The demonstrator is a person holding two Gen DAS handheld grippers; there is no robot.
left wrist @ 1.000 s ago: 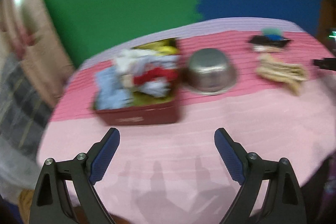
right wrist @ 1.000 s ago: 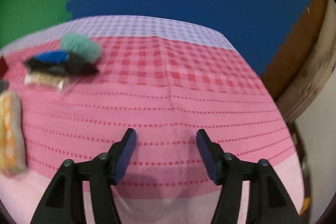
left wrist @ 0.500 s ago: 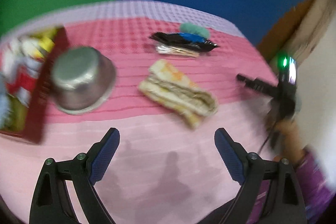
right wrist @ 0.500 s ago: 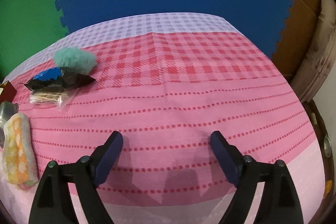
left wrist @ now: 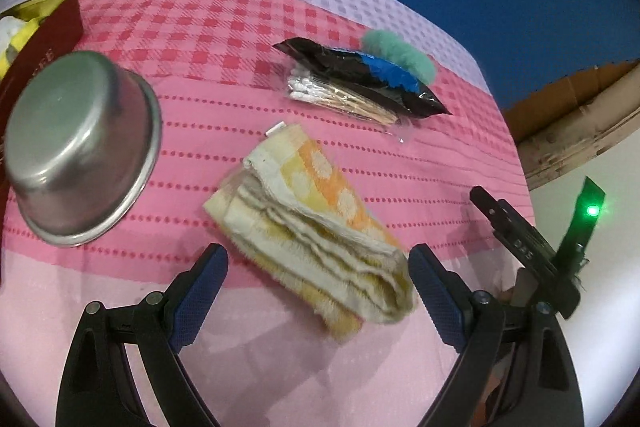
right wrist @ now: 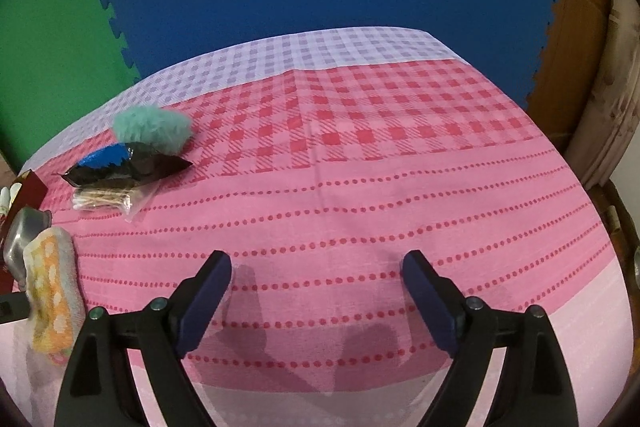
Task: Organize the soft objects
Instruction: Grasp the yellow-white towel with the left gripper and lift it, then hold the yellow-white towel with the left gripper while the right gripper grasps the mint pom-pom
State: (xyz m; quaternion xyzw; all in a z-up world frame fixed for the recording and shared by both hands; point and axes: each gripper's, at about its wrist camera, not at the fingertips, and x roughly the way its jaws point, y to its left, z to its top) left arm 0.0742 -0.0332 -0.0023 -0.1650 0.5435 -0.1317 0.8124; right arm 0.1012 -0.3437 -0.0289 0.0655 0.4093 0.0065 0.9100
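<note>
The left claw (left wrist: pixel 316 275) is held spread above the folded towel (left wrist: pixel 316 223) on the tabletop (left wrist: pixel 224 111). At ten o'clock an upturned steel bowl (left wrist: pixel 80 147) is seen; beyond, a red box (left wrist: pixel 44 39) holding cloths. The right claw (right wrist: pixel 316 285) is spread, grasping nothing.

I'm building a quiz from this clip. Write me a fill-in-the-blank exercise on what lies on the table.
1. The steel bowl sits ____ on the tablecloth.
2. The folded towel lies in front of the open ____ gripper.
3. The fluffy pom-pom behind the black packet is ____ in colour.
4. The right gripper holds ____.

Missing words: upside down; left; teal; nothing
</note>
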